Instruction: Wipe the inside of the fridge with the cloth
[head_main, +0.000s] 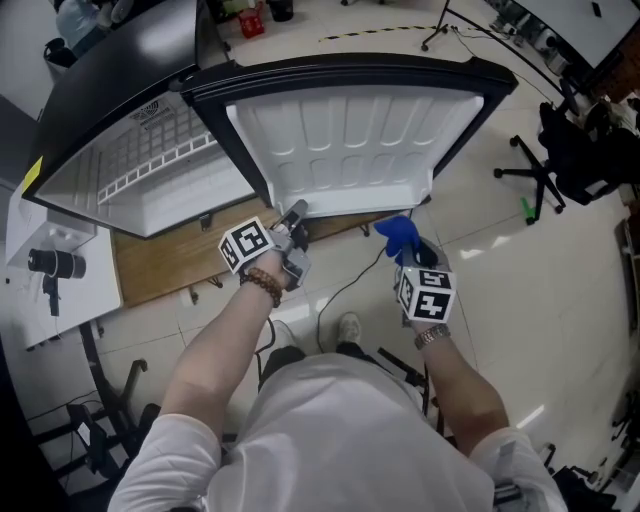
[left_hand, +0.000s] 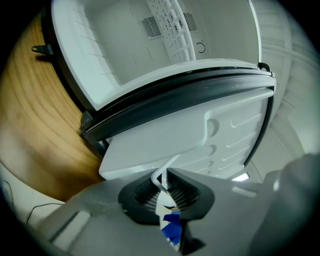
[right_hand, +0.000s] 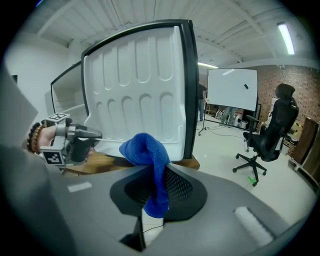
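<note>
The small fridge (head_main: 140, 170) stands with its door (head_main: 350, 140) swung wide, the white inner liner facing me. My left gripper (head_main: 293, 222) is shut on the thin white lower edge of the door (left_hand: 165, 167); in the left gripper view the pads (left_hand: 182, 189) pinch that lip. To the right of it, below the door, my right gripper (head_main: 405, 240) is shut on a blue cloth (head_main: 398, 232). In the right gripper view the cloth (right_hand: 150, 155) bunches up over the jaws and hangs down between them, with the door (right_hand: 140, 95) and the left gripper (right_hand: 95, 134) just beyond.
The fridge rests on a wooden board (head_main: 160, 262). A white table with a camera (head_main: 55, 265) is at the left. A black office chair (head_main: 560, 150) stands at the right, and a whiteboard (right_hand: 232, 95) behind it. A cable (head_main: 345, 295) runs over the floor.
</note>
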